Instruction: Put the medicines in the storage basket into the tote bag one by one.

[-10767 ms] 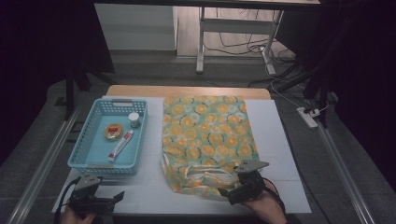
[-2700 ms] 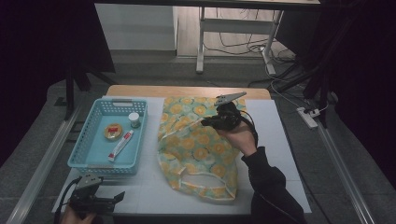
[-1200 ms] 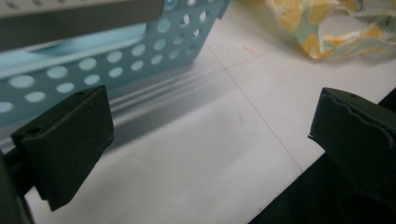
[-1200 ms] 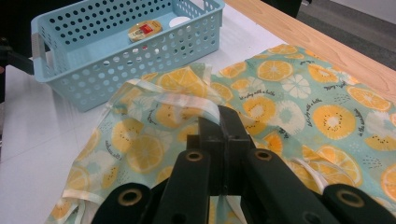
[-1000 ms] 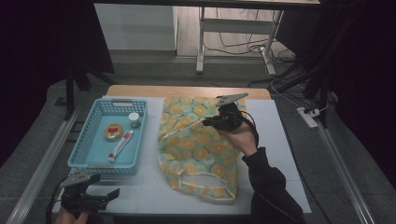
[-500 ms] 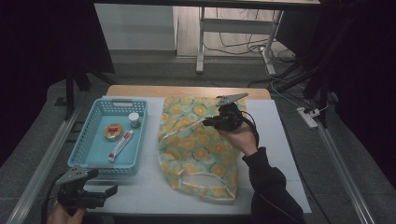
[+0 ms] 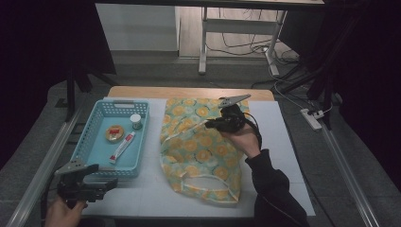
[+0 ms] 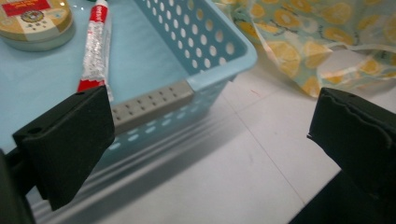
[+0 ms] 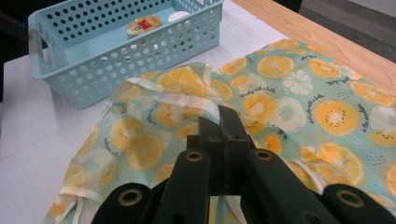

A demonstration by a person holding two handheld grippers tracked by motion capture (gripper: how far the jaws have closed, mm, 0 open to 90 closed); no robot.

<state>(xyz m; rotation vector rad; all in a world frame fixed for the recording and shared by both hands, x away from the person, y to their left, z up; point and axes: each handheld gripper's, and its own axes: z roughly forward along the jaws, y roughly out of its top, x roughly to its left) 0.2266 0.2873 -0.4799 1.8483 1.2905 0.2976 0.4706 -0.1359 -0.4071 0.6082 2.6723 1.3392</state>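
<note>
We see a white table from above, with a blue perforated basket (image 7: 109, 137) as our landmark. Inside the basket lie a round tin (image 7: 114, 133), a small white-capped jar (image 7: 136, 121) and a red-and-white tube (image 7: 122, 146).

Just right of the basket lies a citrus-print fabric bag (image 7: 201, 146), yellow orange slices on pale green, with a white drawstring (image 7: 206, 178) looping along its near edge. The right gripper (image 7: 211, 124) is at the bag's far part, on the side away from the basket. Its jaws are pressed together and pinch a raised fold of the fabric's white-trimmed edge (image 9: 196, 105), lifting it off the table. We judge this is meant to hold the bag's mouth open so the basket's items can go in.

The left gripper (image 7: 101, 183) hovers over the table just in front of the basket's near right corner. Its two black pads (image 8: 70, 140) stand wide apart with nothing between them, aimed towards the tube, probably ready to reach in for an item.
</note>
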